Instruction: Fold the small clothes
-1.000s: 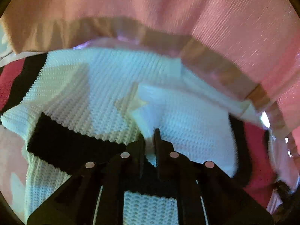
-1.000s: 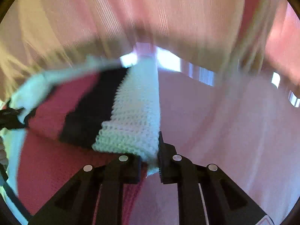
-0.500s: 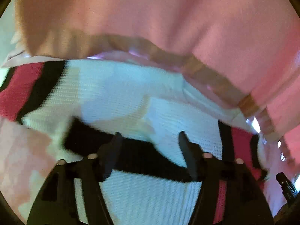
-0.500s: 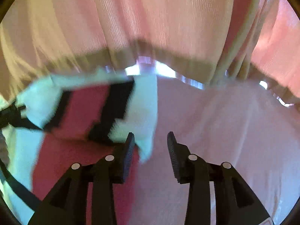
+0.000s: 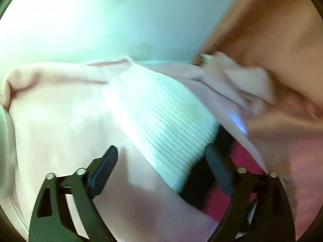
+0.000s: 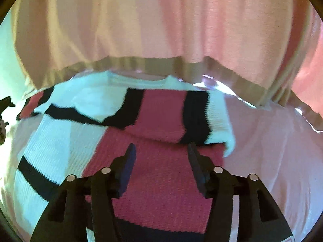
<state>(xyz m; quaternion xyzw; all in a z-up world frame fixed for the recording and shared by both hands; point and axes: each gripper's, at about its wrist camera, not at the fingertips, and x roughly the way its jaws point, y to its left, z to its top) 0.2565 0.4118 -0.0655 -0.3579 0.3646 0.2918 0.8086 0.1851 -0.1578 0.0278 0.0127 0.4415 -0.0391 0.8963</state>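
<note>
A small knit sweater (image 6: 161,117) with white, black and red blocks lies on a pink sheet (image 6: 272,151). Its sleeves are folded across the body in the right wrist view. My right gripper (image 6: 161,149) is open and empty, just above the red part of the sweater. In the left wrist view a white knit part of the sweater (image 5: 161,121) with black and red bands behind it lies on the sheet. My left gripper (image 5: 161,151) is open and empty, its fingers on either side of that white end.
A pink curtain with a tan hem (image 6: 161,64) hangs along the far edge of the sheet. The sheet is bunched into folds (image 5: 242,80) at the far right of the left wrist view. A pale wall (image 5: 101,20) rises behind.
Both grippers have opened and let go of the white knit parts they held. The sleeves now lie folded on the sweater. The left gripper has swung away to face the wall.
</note>
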